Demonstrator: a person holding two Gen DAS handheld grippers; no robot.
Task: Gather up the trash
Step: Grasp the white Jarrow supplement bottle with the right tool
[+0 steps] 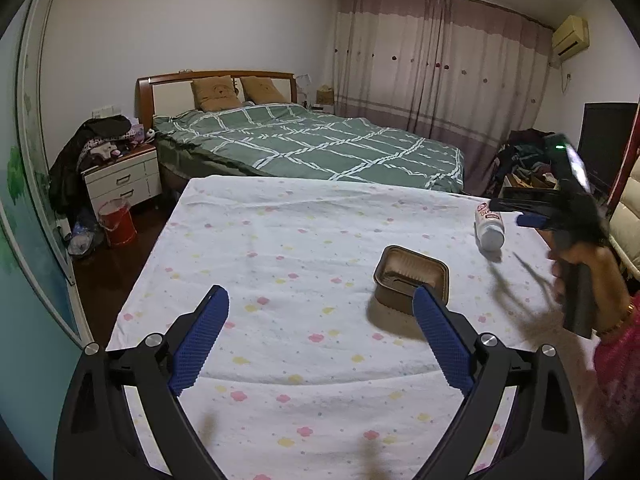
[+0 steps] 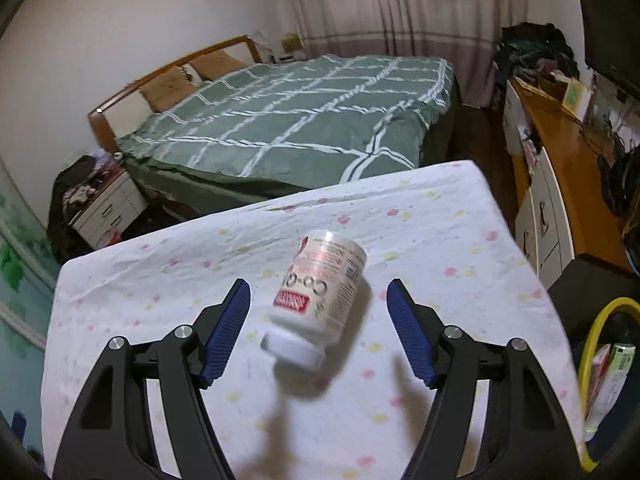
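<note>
On the far left of the left wrist view I see a red bucket (image 1: 117, 222) on the dark floor, next to a white nightstand (image 1: 122, 178). My left gripper (image 1: 320, 306) hangs over the table (image 1: 280, 240), which has a white cloth with little pink and yellow flowers. Its blue fingers (image 1: 200, 340) are wide apart and hold nothing. A brown tray (image 1: 410, 276) sits on the cloth just past the right fingertip. It is a small box shape with round corners and ridges inside, and it looks empty.

Further right lies a white bottle (image 2: 320, 294) on its side, near the table's right edge. It has a white cap that points toward my right gripper (image 2: 318, 298), and a label with red and blue print. I think the big letters say "CO-Q", but they are blurry. The right gripper's fingers (image 2: 226, 332) are spread apart, one on each side of the bottle, not touching it. At the far right I see a bin with a yellow rim (image 2: 600, 320) and some packets inside.
</note>
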